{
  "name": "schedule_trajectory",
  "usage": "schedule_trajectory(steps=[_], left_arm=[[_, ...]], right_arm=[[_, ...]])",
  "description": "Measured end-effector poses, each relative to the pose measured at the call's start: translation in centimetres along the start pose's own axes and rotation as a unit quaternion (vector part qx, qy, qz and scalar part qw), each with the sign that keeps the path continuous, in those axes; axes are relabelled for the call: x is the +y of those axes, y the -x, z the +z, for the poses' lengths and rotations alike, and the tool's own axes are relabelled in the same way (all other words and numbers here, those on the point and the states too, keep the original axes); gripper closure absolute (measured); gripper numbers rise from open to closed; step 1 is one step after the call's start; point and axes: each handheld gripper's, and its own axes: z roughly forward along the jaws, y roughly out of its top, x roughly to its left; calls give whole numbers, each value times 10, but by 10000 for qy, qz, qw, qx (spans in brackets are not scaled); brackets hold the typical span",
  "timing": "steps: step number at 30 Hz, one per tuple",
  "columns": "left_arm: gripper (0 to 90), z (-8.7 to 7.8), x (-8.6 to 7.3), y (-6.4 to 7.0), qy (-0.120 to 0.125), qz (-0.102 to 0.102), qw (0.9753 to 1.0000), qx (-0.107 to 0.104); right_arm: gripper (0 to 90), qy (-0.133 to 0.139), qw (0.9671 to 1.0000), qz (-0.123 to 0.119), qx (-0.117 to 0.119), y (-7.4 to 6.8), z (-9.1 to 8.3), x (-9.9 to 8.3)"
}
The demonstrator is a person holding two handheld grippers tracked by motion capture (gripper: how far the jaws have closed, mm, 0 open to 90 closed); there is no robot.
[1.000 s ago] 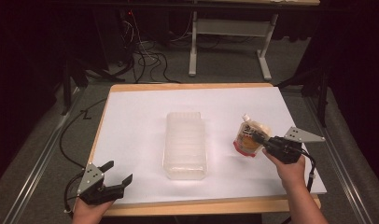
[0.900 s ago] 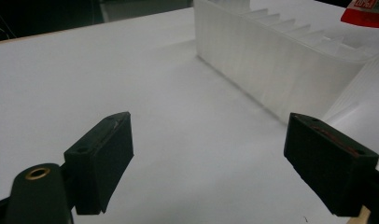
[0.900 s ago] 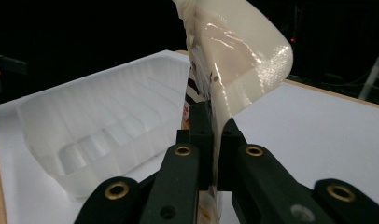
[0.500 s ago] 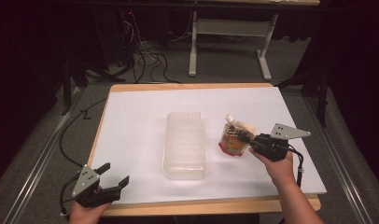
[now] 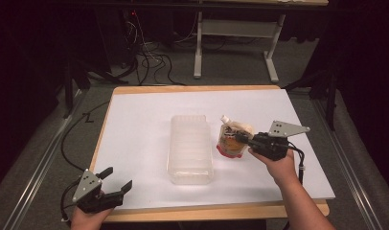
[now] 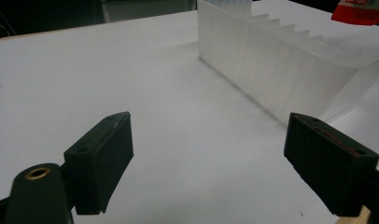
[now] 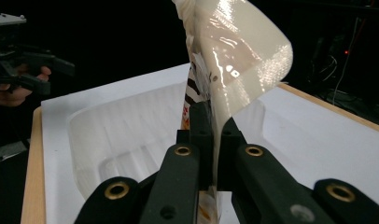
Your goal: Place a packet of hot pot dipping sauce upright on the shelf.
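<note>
The right gripper (image 5: 241, 139) is clamped on a glossy spouted pouch (image 5: 232, 139), held just beside the right wall of a clear plastic tray (image 5: 190, 149) that sits mid-table. The right gripper view shows the jaws pinching the pouch's flat edge, the pouch (image 7: 225, 60) rising and curling above them (the high view gives only its orange and red face), with the tray (image 7: 127, 135) behind. The left gripper (image 5: 117, 186) hangs at the table's (image 5: 135, 124) near left corner, jaws spread wide and empty. Its own view shows the tray's ribbed side wall (image 6: 271, 70) ahead.
</note>
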Motion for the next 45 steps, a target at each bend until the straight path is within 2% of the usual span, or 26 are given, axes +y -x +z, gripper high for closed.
schedule_trajectory(steps=[13,16,25,31,45], left_arm=[[163,2,0,0,-15,6,10000,-20],[163,3,1,1,-24,33,10000,-33],[163,3,2,2,-30,57,10000,-42],[163,2,1,0,-6,18,10000,-38],[163,3,2,1,25,1,10000,-92]], right_arm=[[900,19,9992,-58,385,-4,5,1],[900,-45,9990,-108,433,-7,7,0],[900,-276,9984,-103,479,-9,20,-3],[900,-466,9974,-193,513,-10,33,-2],[900,-590,9962,-301,569,-16,54,9]])
